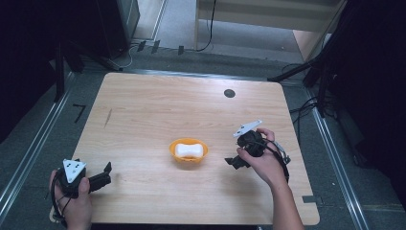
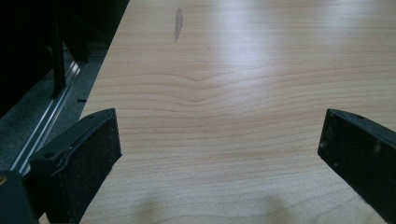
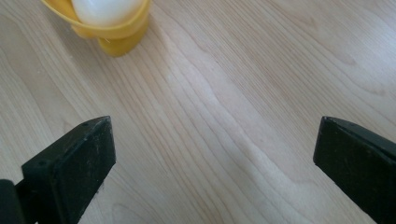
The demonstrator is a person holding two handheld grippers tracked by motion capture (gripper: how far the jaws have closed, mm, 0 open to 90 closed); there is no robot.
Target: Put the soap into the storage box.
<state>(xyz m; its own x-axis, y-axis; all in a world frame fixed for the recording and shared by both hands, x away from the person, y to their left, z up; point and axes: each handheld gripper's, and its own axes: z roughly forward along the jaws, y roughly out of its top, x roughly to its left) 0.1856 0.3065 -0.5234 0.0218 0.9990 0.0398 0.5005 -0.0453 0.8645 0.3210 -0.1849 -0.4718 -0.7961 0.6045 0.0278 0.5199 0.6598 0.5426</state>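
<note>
Looking down from the high view, an orange bowl point(image 1: 188, 149) sits near the middle of the wooden table point(image 1: 143, 110) with a white bar of soap point(image 1: 187, 151) lying inside it; nothing grips either thing, so I judge the work as barely begun, with the approach, the grasp and any moving of the bowl or soap all left to do; the right gripper point(image 1: 234, 161) rests at about three o'clock from the bowl, near but apart, its tips aimed toward it; the left gripper point(image 1: 106, 172) sits at about eight o'clock, well apart, close to the table's near-left corner.

Turning to the left gripper view, the two black jaws stand wide apart with bare table point(image 2: 219, 93) between them and hold nothing; a dark streak point(image 2: 178, 23) marks the wood far ahead at twelve o'clock.

Moving to the right gripper view, the jaws again gape fully and clasp nothing; the orange bowl point(image 3: 116, 35) shows at about eleven o'clock beyond the left jaw, the white soap point(image 3: 105, 10) heaped in it; the bowl lies off the line between the jaws, so the claw likely needs to swing toward it before closing.
</note>
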